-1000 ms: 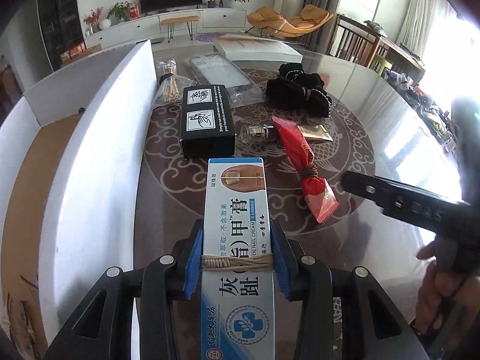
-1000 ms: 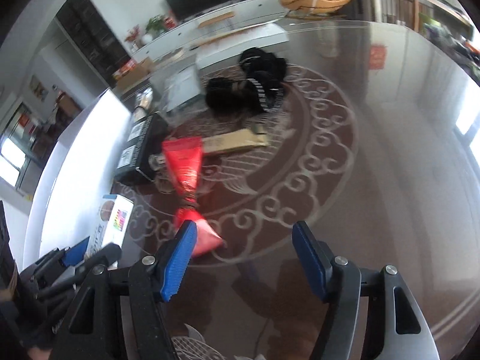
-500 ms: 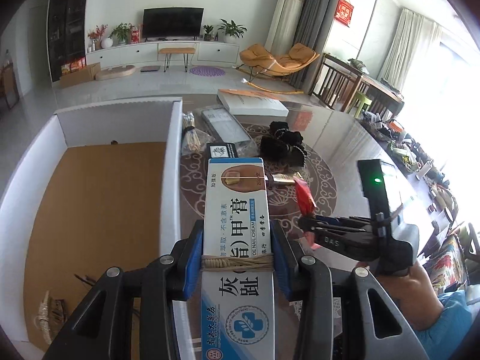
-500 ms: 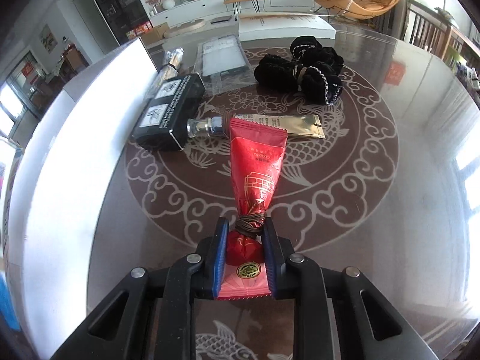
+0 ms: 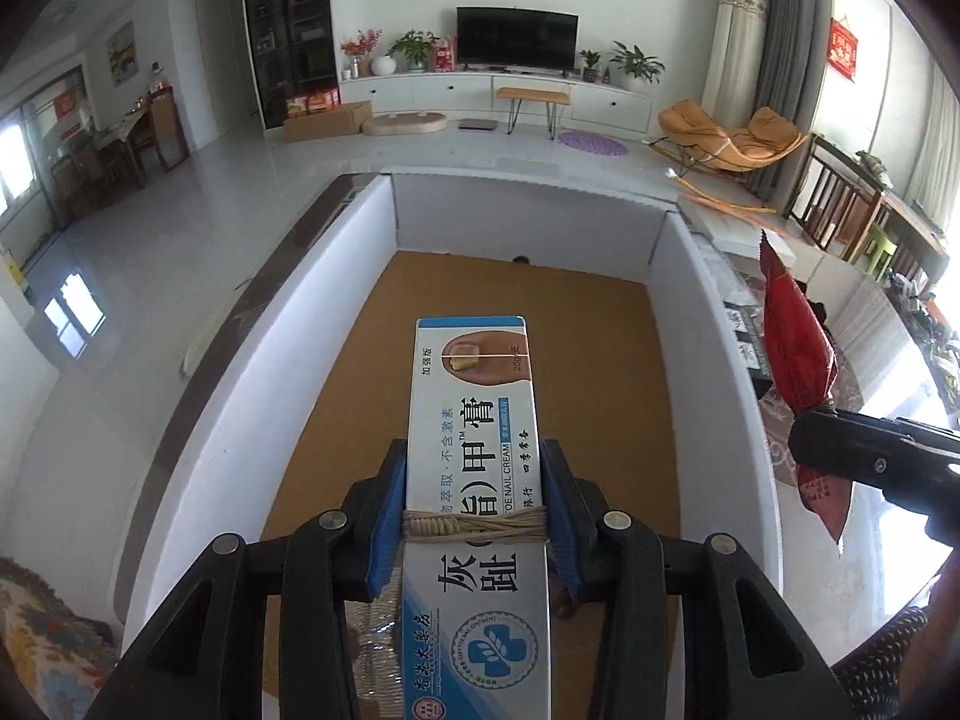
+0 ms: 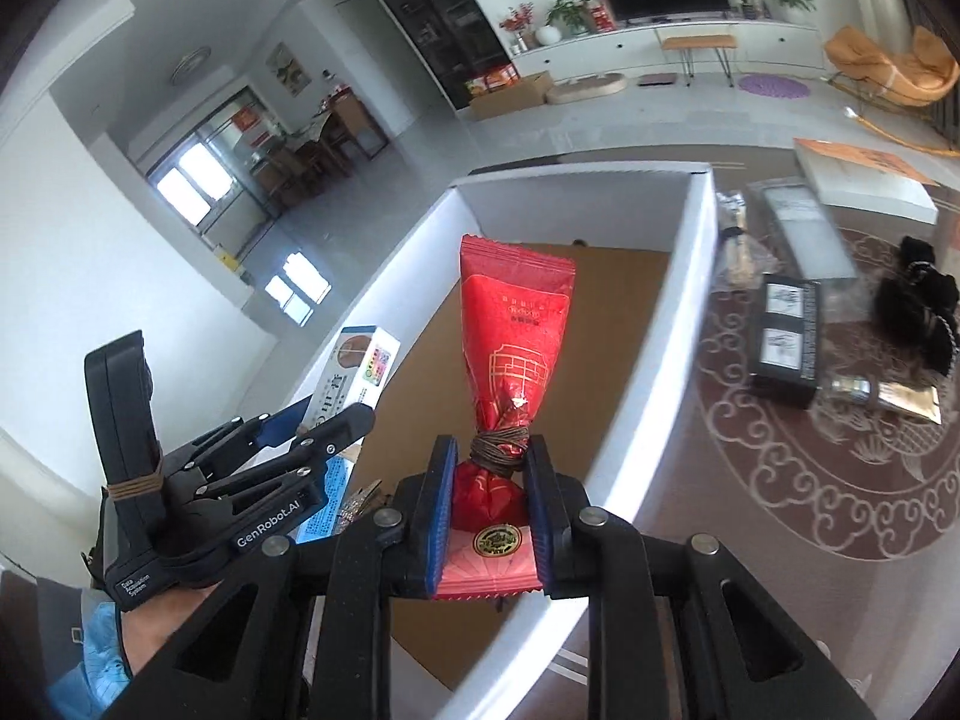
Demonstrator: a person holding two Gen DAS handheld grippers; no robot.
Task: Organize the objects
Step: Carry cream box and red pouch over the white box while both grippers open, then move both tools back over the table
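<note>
Left hand-held gripper clamped on a cream box, which projects toward 12 o'clock above the brown floor of the white bin. Right hand-held gripper clamped on a red packet just below its string tie; the packet points to 12 o'clock over the bin's right wall. In the right view, the left hand-held gripper lies at 9 o'clock. On the surface at 2 o'clock: a black box and black cloth.
</note>
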